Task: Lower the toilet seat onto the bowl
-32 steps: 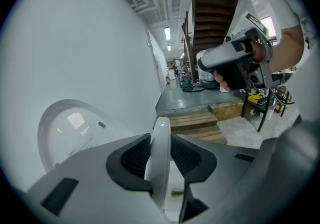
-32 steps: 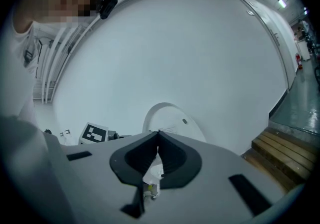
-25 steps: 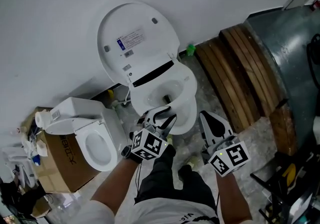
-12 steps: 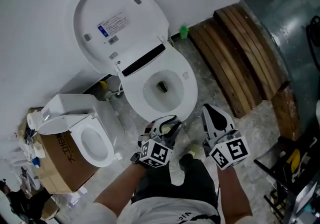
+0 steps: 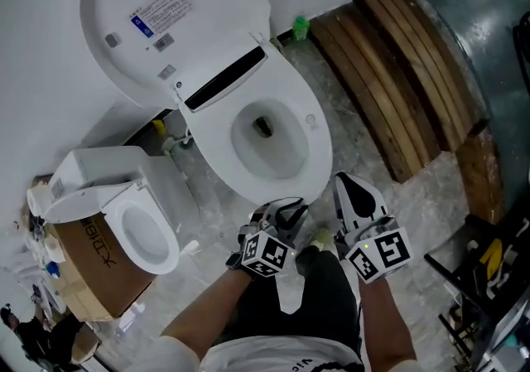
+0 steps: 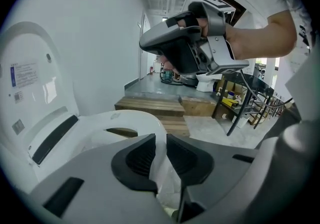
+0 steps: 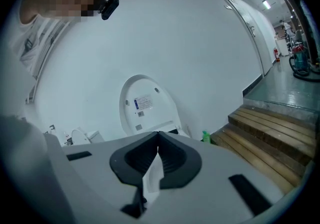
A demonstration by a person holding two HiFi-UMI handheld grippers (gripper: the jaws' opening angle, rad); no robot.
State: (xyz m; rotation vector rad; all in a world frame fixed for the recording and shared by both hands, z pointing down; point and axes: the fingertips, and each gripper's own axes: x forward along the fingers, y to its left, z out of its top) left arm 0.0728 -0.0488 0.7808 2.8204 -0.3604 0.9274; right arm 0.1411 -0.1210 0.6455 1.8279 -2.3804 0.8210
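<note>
The white toilet bowl stands on the floor, and its seat and lid are raised against the wall, label side out. My left gripper hovers just in front of the bowl's front rim. Its jaws are closing, with a narrow gap and nothing between them. My right gripper is beside it on the right, shut and empty. From the left gripper view, the bowl lies beyond the left gripper, and the right gripper hangs above. In the right gripper view, the raised seat stands behind the right gripper.
A smaller toilet sits on a cardboard box at the left. Wooden steps and a grey metal platform lie to the right of the bowl. A green bottle stands by the wall. A black rack is at the lower right.
Both grippers have drawn back from over the bowl's front rim to just in front of it. The left jaws have narrowed. The seat has stayed raised.
</note>
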